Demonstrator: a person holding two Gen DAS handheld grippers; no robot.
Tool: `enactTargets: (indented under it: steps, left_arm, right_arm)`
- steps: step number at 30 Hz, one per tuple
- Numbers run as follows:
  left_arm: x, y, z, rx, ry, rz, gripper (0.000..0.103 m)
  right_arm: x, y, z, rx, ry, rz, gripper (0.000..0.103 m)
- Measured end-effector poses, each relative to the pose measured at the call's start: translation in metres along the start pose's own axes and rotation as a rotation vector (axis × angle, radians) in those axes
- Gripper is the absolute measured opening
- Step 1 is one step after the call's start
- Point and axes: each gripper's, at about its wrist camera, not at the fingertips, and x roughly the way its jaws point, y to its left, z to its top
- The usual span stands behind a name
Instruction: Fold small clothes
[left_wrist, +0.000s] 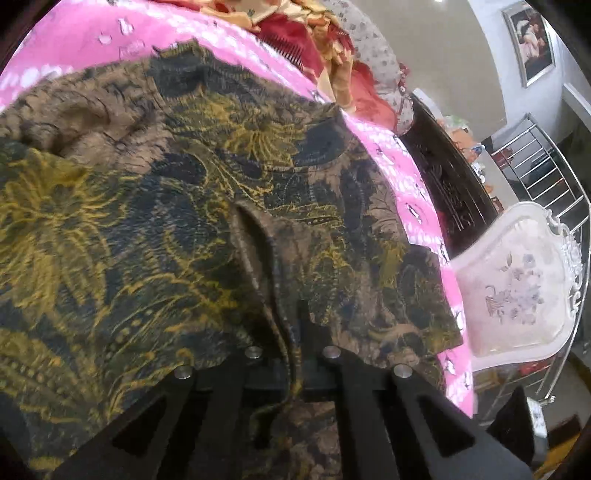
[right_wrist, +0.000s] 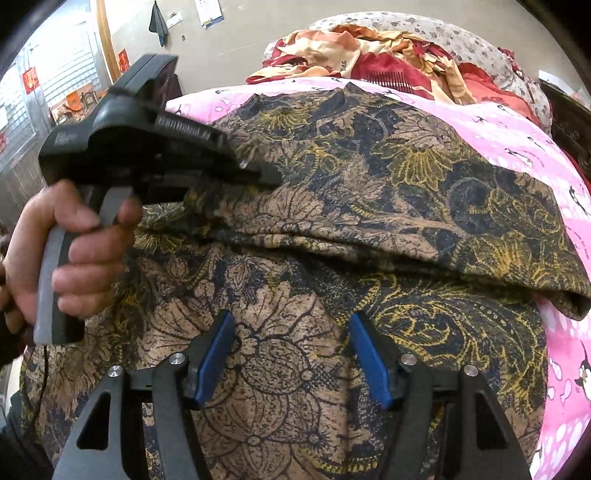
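Note:
A brown, black and yellow floral garment lies spread on a pink bedsheet, with one layer folded over along a ridge across the middle. My left gripper is shut on a pinched fold of the garment; it also shows in the right wrist view, held by a hand at the garment's left side. My right gripper is open, its blue pads spread just above the lower part of the cloth, holding nothing.
A heap of red and cream cloth and a grey flowered pillow lie at the head of the bed. A dark carved bed frame, a white chair and a metal railing stand beside the bed.

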Motion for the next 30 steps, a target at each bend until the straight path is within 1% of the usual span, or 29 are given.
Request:
enactTargets:
  steps: [1, 4, 6, 10, 12, 13, 17, 19, 22, 23, 24, 25, 26, 27, 28, 29, 30]
  left_arm:
    - [-0.006, -0.004, -0.001, 0.012, -0.011, 0.003, 0.003]
    - [-0.037, -0.021, -0.004, 0.074, -0.071, -0.026, 0.003]
    - [-0.06, -0.02, 0.003, 0.078, -0.105, -0.038, 0.003]
    - [-0.111, 0.005, 0.025, 0.045, -0.157, -0.015, 0.003]
    - [-0.125, 0.017, 0.03, 0.053, -0.171, 0.022, 0.003]
    - [-0.13, 0.027, 0.032, 0.048, -0.174, 0.053, 0.003]
    - [-0.13, 0.072, 0.031, -0.021, -0.148, 0.136, 0.003]
    - [-0.119, 0.087, 0.027, -0.049, -0.125, 0.162, 0.003]
    - [-0.098, 0.102, 0.017, -0.047, -0.069, 0.227, 0.005]
    - [-0.095, 0.105, 0.014, -0.05, -0.062, 0.23, 0.008]
    - [-0.095, 0.107, 0.011, -0.054, -0.062, 0.218, 0.013]
    - [-0.098, 0.109, 0.009, -0.056, -0.074, 0.201, 0.015]
    - [-0.103, 0.109, 0.008, -0.055, -0.086, 0.202, 0.016]
    - [-0.11, 0.108, 0.008, -0.053, -0.104, 0.218, 0.022]
    - [-0.119, 0.107, 0.006, -0.047, -0.129, 0.241, 0.039]
    - [-0.129, 0.105, 0.006, -0.037, -0.165, 0.269, 0.049]
    - [-0.141, 0.103, 0.006, -0.03, -0.219, 0.309, 0.062]
  right_arm:
    - [0.0, -0.001, 0.0, 0.004, 0.001, 0.003, 0.07]
    - [0.0, -0.001, 0.001, 0.004, 0.001, 0.0, 0.07]
    - [0.0, 0.0, 0.002, -0.003, 0.0, -0.008, 0.07]
    - [0.0, 0.0, 0.001, -0.002, -0.001, -0.007, 0.07]
    - [0.0, 0.001, 0.001, -0.002, -0.001, -0.007, 0.07]
    - [0.0, 0.001, 0.001, -0.002, -0.001, -0.008, 0.07]
    - [0.001, 0.0, 0.001, 0.002, -0.001, -0.005, 0.07]
    - [0.001, 0.0, 0.001, 0.004, 0.0, -0.004, 0.07]
    - [0.001, 0.0, 0.0, 0.004, 0.0, -0.004, 0.07]
    - [0.001, -0.001, 0.001, 0.005, 0.002, -0.003, 0.071]
    - [0.002, -0.001, 0.001, 0.005, 0.005, -0.002, 0.071]
    - [0.002, -0.001, 0.001, 0.005, 0.008, -0.001, 0.073]
    - [0.003, 0.0, 0.001, 0.003, 0.013, 0.003, 0.077]
    - [0.004, 0.0, 0.001, 0.0, 0.02, 0.009, 0.079]
    - [0.005, 0.001, 0.002, -0.002, 0.029, 0.016, 0.084]
    - [0.007, 0.002, 0.003, -0.003, 0.041, 0.023, 0.09]
    - [0.008, 0.005, 0.004, -0.015, 0.056, 0.03, 0.093]
